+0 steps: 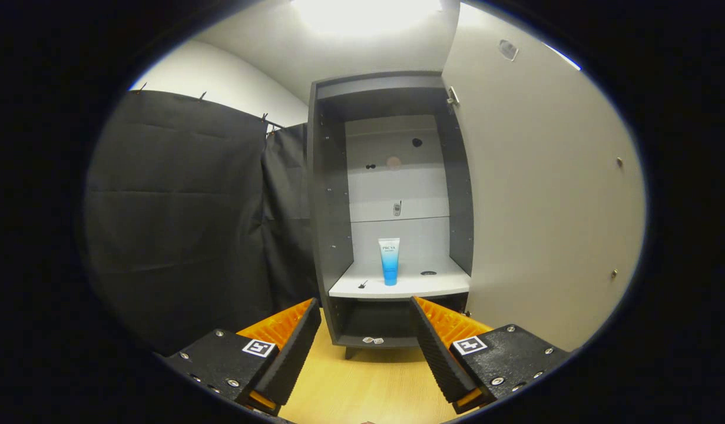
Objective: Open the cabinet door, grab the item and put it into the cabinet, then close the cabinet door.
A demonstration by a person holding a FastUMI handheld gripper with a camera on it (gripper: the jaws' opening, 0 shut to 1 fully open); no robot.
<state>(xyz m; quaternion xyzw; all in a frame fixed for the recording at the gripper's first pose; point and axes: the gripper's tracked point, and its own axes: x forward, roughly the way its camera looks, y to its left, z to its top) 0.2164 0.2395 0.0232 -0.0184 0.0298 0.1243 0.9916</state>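
Note:
A dark grey cabinet (330, 194) stands ahead of me with its door (545, 194) swung wide open to the right. A blue and white tube (389, 261) stands upright, cap down, on the cabinet's pale shelf (433, 284), near the middle. My gripper (365, 315) is open, with nothing between its fingers. It hangs back from the cabinet, above the wooden table top, and the tube lies well beyond the fingertips.
The wooden table top (362, 388) runs under the fingers up to the cabinet's foot. Black cloth (185, 218) hangs left of the cabinet. Below the shelf is a lower compartment (377, 324). A small dark bit (362, 284) and a round mark (428, 273) lie on the shelf.

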